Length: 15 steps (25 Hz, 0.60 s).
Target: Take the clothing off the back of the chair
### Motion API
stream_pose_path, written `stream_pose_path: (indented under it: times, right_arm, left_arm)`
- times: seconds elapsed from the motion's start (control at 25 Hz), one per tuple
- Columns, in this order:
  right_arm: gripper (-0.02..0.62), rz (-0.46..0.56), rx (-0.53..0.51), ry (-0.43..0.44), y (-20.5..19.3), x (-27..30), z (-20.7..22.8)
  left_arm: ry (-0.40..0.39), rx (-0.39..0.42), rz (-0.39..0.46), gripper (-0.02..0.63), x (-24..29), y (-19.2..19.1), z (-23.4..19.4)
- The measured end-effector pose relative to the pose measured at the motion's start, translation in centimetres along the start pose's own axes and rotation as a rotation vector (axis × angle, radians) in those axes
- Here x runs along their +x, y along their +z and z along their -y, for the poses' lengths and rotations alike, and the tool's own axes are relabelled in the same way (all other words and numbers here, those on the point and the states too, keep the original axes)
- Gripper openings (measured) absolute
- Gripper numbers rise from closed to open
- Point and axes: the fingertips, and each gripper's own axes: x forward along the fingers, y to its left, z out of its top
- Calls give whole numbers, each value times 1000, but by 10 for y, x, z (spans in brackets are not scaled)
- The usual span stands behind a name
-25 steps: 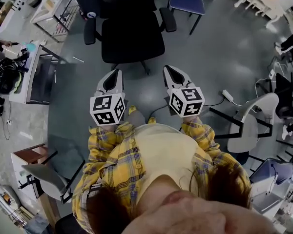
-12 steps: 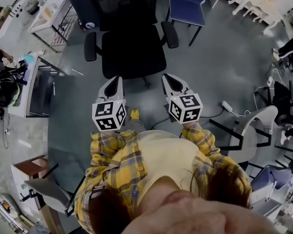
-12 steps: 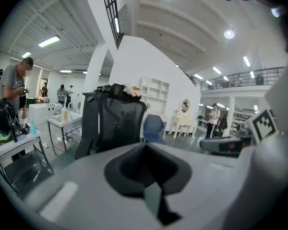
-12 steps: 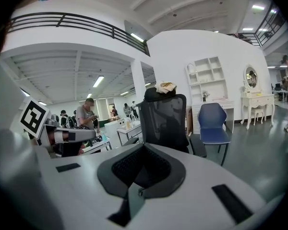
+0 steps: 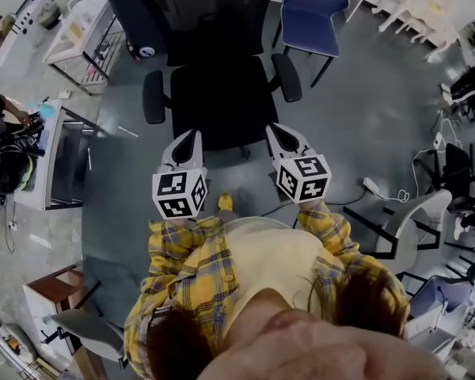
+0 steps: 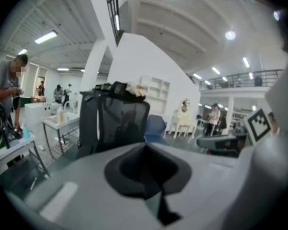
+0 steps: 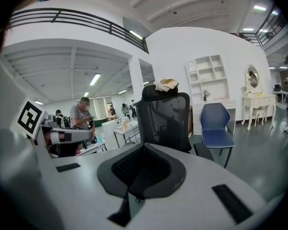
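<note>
clothing (image 7: 166,84) sits bunched on top of the back of the black chair (image 5: 218,93) ahead of me, and with my left claw (image 5: 188,137) and right claw (image 5: 281,131) both closed and empty, i should open them before reaching up to it.

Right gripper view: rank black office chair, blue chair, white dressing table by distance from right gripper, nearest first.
From the right gripper:
1. black office chair, straight ahead, with the clothing on top of its back.
2. blue chair, behind it to the right.
3. white dressing table, far right, against the back wall.
</note>
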Motion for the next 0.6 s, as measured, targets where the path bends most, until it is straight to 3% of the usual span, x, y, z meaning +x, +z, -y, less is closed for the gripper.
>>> stream_pose_path:
  times: [0.6]
  right_arm:
    - [14,57,-52,13,57,92,-22]
  left_arm:
    - [-53,51,5,5,44,32,-59]
